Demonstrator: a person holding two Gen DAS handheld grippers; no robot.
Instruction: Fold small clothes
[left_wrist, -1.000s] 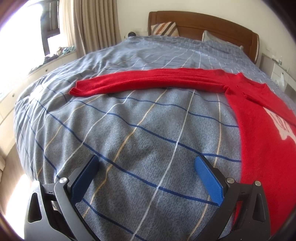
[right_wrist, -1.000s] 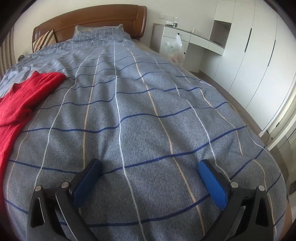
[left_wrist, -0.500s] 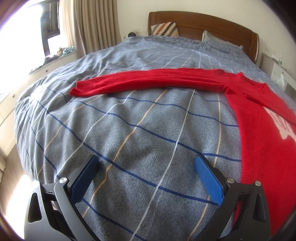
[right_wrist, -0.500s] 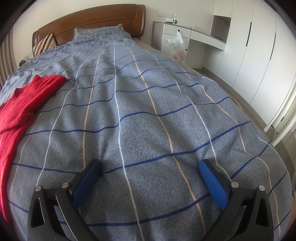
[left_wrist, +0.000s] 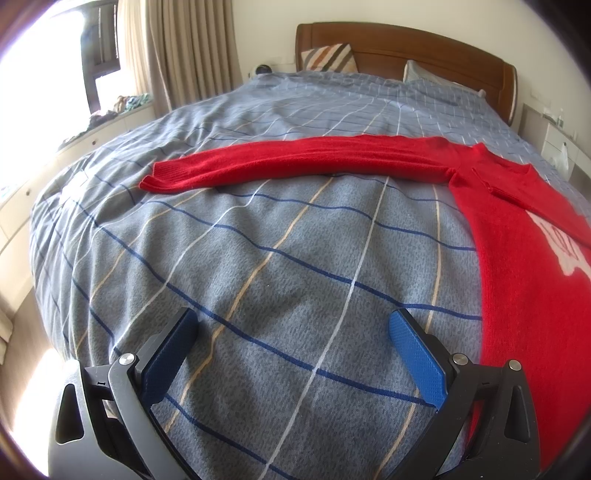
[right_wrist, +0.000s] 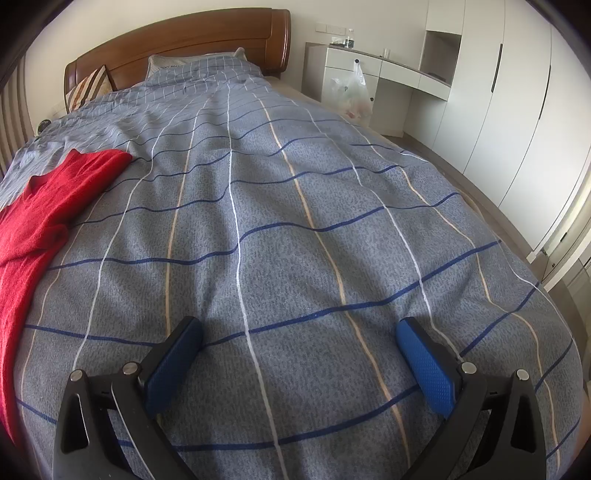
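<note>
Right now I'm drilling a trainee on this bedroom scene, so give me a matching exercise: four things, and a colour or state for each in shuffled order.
Things:
1. sweater
2. bedspread
3. headboard
4. left gripper

Colours or states:
A. brown wood
B. open, holding nothing
C. red, one sleeve stretched out flat
D. grey-blue with crossing lines

Pairs: 1-C, 2-D, 3-A, 4-B

Big bed with a grey checked duvet (right_wrist: 314, 206), wooden headboard (left_wrist: 406, 48) at 12 o'clock, striped pillow (left_wrist: 327, 57), curtains (left_wrist: 184, 48) at 10, white wardrobe (right_wrist: 517, 110) at 2.
</note>
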